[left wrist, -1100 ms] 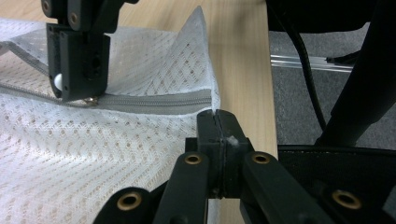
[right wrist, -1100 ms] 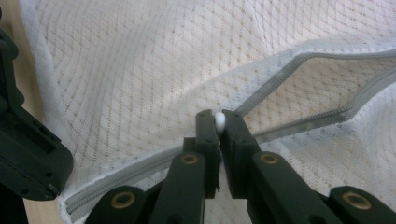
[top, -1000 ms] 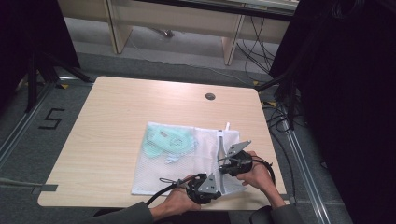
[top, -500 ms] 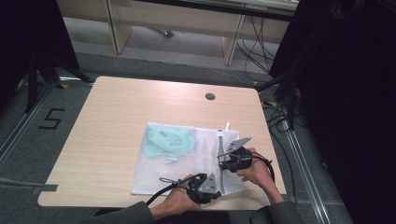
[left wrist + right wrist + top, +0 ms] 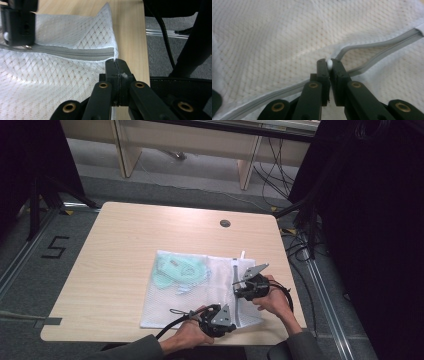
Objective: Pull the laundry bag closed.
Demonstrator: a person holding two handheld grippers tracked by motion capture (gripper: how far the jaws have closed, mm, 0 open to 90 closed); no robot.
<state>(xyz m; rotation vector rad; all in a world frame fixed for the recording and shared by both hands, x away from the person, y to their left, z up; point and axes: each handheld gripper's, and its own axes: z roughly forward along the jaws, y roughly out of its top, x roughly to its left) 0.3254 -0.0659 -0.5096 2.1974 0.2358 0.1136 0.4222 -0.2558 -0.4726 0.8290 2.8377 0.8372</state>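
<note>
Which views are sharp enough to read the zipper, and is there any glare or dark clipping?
High view: soft and low in detail, mesh bag evenly lit, room edges near black. Left gripper view: zipper crisp, left gripper slightly soft, no glare. Right gripper view: blurry overall, mesh weave smeared, white zipper pull between the right gripper jaws blown out.

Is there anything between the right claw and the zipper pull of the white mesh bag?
Nothing visible. The right claw is already shut on the white zipper pull of the mesh bag; the left claw pinches the bag's corner.
</note>
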